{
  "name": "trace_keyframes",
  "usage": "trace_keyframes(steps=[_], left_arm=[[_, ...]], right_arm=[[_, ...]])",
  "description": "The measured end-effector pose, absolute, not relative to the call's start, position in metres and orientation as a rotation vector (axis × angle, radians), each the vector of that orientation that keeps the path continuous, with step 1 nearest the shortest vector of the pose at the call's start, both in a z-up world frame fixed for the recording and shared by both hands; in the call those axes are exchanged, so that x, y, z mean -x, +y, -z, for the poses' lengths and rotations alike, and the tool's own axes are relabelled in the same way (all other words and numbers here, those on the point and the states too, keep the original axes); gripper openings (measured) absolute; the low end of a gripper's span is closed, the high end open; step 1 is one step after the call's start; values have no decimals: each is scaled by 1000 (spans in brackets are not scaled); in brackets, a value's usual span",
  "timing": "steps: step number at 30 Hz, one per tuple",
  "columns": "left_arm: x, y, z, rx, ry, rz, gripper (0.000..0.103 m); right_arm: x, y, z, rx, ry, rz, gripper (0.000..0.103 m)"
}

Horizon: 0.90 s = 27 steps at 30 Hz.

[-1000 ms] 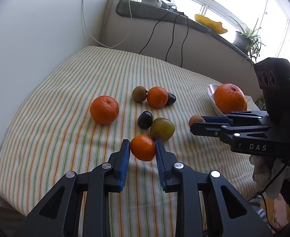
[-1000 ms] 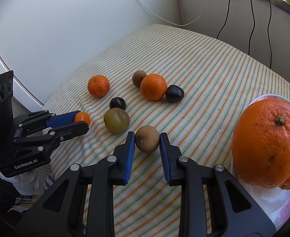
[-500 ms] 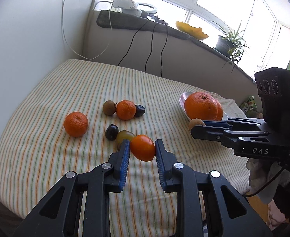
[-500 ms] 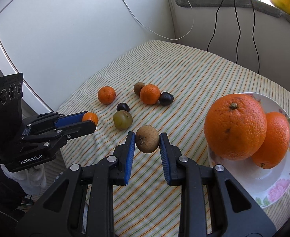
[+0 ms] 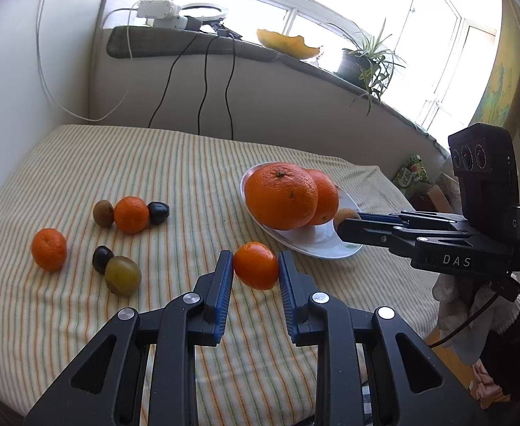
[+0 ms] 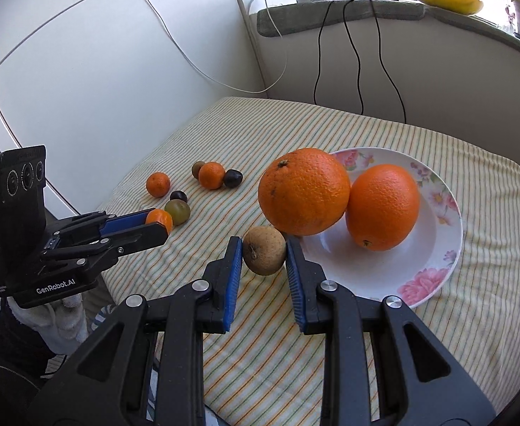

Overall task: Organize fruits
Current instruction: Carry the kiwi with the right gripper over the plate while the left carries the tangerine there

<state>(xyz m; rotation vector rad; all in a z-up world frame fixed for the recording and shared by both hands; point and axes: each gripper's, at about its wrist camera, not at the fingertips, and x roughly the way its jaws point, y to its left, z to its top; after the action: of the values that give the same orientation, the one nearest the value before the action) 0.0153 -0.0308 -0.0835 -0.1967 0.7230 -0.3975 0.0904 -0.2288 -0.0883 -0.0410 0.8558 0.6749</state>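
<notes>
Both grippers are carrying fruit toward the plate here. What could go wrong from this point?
The plate already holds two large oranges, leaving little bare space; the brown fruit in the right gripper may bump the nearer orange or roll off the shallow rim. The left gripper, shut on a small mandarin, heads the same way, so the two grippers might collide near the plate.

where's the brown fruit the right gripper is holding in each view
Left wrist: the brown fruit peeks out at right of centre, at the tip of the right gripper, just right of the plate's oranges.
Right wrist: the same fruit sits low centre.
Shared landmark: the big orange on the plate.
</notes>
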Motion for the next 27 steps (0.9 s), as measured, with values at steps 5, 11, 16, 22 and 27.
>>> trace_keyframes(steps=[5,11,16,22,27], left_arm=[[-19,-55,81,175,724,442,24],[-27,-82,80,147,731,484,24],[-36,-105,80,120,737,512,24],[-46,-130,83,85,748,535,24],[-54,-145,86,56,751,533,24]], right_arm=[[-95,-249,91,23,854,-630,26],[-99,-272,92,8,855,-584,26],[-102,-291,94,-4,856,-555,26],[-110,-306,100,-18,862,-535,26],[-117,-312,104,-22,867,-527,26]])
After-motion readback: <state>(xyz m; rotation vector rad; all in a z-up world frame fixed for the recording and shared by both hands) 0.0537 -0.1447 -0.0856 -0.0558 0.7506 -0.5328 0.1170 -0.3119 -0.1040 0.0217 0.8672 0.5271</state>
